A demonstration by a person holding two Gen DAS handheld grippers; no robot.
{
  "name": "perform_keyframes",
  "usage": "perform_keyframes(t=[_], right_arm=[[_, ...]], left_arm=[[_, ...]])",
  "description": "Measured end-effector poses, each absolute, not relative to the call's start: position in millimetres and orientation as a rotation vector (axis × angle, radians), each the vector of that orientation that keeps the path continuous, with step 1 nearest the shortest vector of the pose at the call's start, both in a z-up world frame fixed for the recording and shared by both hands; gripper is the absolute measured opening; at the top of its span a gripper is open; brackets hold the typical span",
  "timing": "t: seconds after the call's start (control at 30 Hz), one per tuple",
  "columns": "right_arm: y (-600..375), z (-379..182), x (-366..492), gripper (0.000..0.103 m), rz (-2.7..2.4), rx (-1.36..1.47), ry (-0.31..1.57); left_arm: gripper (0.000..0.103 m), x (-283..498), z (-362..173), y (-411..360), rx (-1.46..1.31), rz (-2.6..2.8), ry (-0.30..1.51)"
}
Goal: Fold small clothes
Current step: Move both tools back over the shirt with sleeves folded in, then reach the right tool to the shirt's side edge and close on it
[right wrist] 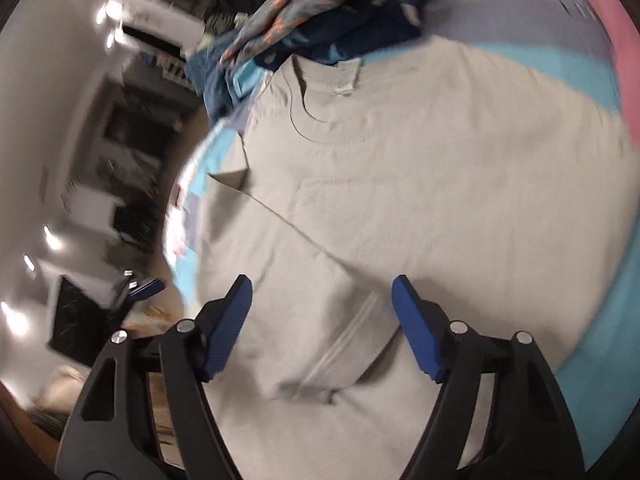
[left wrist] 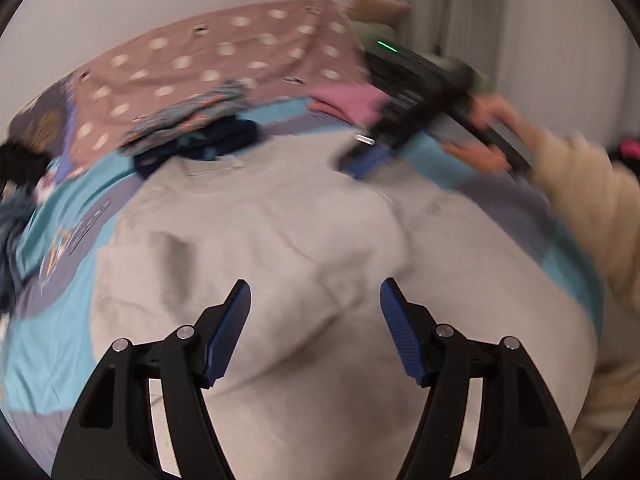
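A light grey T-shirt [left wrist: 320, 240] lies spread on a bed, collar at the far end, with one sleeve folded in over the body. It also shows in the right wrist view [right wrist: 420, 208], with the folded sleeve [right wrist: 344, 344] between the fingers. My left gripper [left wrist: 316, 296] is open and empty, hovering over the shirt's lower middle. My right gripper [right wrist: 322, 292] is open and empty above the sleeve. The right gripper also shows in the left wrist view [left wrist: 368, 160], near the shirt's far right shoulder.
A turquoise and purple bedspread [left wrist: 56, 288] lies under the shirt. A pile of patterned and navy clothes [left wrist: 200, 120] sits past the collar, a pink garment [left wrist: 348, 100] at the far right. A dotted mauve blanket [left wrist: 224, 52] lies behind. The bed's edge [right wrist: 184, 216] drops to a dark room.
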State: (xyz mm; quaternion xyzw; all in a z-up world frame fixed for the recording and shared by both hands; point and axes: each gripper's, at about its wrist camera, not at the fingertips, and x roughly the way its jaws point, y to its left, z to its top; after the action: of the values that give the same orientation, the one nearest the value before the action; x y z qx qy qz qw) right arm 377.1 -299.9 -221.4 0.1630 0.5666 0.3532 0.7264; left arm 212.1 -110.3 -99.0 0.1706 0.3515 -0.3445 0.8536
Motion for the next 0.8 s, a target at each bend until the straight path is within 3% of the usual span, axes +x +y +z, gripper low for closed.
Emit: perform_keyframes(t=[0.1,0.23,0.33,0.43,0.8], right_arm=[[-280,-210,388,0.078,0.836,0.149,1.247],[-265,-226,399,0.078,0.992,0.072,1.377],[-255,-233,401,0.071,1.08,0.034,1.436],[-262,-227,397,0.06,1.21,0.152,1.429],[-267,-208,352,0.06,1.227,0.469,1.283]], left_arm=[[0.068,198,-115,-134,0.483,-0.773,0.752],[0.068,197,-131,-156,0.596,-0.793,0.773],[0.068,207,-128,-160,0.567,-0.803,0.783],[0.068,217,-122,-155,0.505,-0.804,0.796],[0.068,246,-120,-149,0.286,-0.812,0.861]])
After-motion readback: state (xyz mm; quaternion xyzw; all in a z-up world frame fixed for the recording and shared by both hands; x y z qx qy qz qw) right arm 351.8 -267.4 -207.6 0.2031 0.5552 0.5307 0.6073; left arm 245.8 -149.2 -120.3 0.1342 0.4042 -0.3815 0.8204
